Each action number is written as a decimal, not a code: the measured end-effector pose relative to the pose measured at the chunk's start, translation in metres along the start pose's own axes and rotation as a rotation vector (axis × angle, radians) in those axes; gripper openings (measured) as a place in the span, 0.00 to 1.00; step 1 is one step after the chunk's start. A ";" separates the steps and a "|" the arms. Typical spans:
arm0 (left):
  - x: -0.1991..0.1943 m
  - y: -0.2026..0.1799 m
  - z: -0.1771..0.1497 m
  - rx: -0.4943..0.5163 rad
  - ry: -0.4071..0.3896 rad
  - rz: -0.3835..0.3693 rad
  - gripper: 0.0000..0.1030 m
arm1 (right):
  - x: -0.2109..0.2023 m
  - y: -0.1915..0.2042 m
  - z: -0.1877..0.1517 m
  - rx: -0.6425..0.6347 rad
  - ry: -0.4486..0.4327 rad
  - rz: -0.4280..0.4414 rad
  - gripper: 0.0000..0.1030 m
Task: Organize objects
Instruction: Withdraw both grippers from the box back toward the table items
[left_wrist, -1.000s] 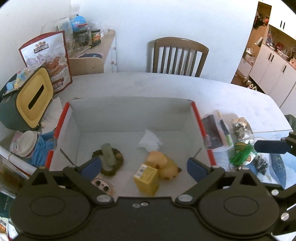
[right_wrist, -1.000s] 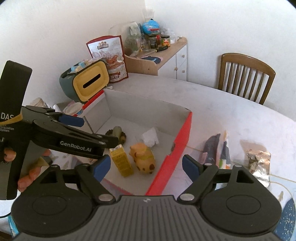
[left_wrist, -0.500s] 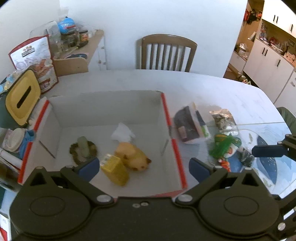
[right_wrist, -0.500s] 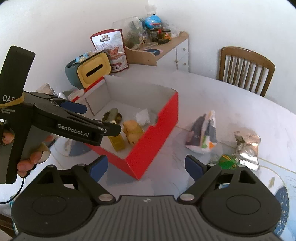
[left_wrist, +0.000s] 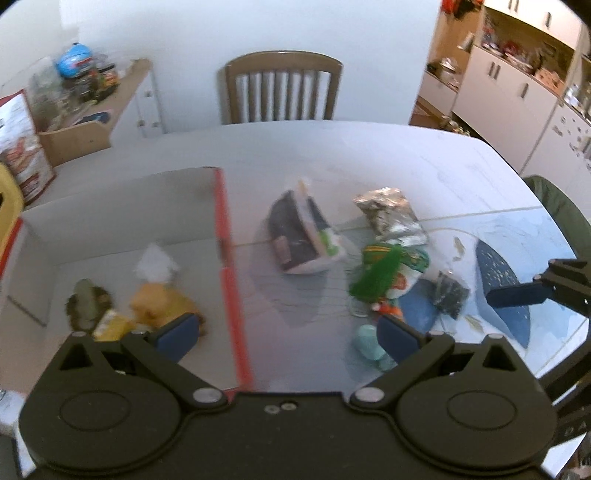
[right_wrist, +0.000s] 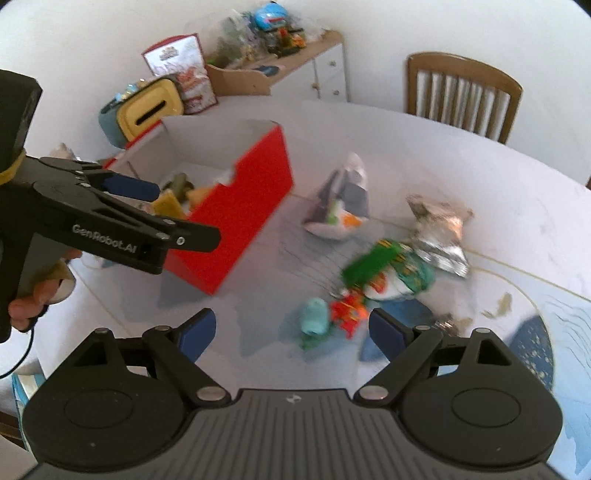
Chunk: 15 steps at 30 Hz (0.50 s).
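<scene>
Your left claw (left_wrist: 287, 334) is black with blue pads, and so is your right claw (right_wrist: 291, 330); the box (right_wrist: 236, 225) you face is red outside and white inside; the worktop (left_wrist: 332, 155) is white with a pale marbled look, and a blue speckled mat (left_wrist: 498, 280) lies on it; you can see a crinkled silver packet (right_wrist: 441, 232), a green packet (right_wrist: 384, 269) with white and orange print, a dark pouch (left_wrist: 299, 236) with a white edge, and a small teal object (right_wrist: 314, 317); the chair (left_wrist: 282, 86) is brown.
</scene>
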<state>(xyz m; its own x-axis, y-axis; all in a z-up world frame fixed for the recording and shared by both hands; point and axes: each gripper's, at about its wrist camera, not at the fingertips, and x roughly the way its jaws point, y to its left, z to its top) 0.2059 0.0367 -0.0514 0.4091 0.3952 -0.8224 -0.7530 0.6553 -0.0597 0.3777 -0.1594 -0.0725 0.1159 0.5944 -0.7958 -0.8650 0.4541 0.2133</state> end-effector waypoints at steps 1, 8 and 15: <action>0.004 -0.005 0.000 0.000 0.005 -0.004 0.99 | 0.000 -0.006 -0.002 0.005 0.005 -0.004 0.88; 0.031 -0.043 -0.010 0.076 0.043 -0.042 0.99 | 0.002 -0.046 -0.017 0.015 0.042 -0.042 0.88; 0.057 -0.062 -0.020 0.104 0.056 -0.047 0.99 | 0.014 -0.087 -0.023 0.032 0.084 -0.089 0.88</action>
<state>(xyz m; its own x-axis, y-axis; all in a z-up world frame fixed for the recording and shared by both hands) 0.2655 0.0060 -0.1057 0.4114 0.3280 -0.8504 -0.6751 0.7365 -0.0425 0.4440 -0.2057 -0.1154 0.1485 0.4937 -0.8569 -0.8372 0.5239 0.1568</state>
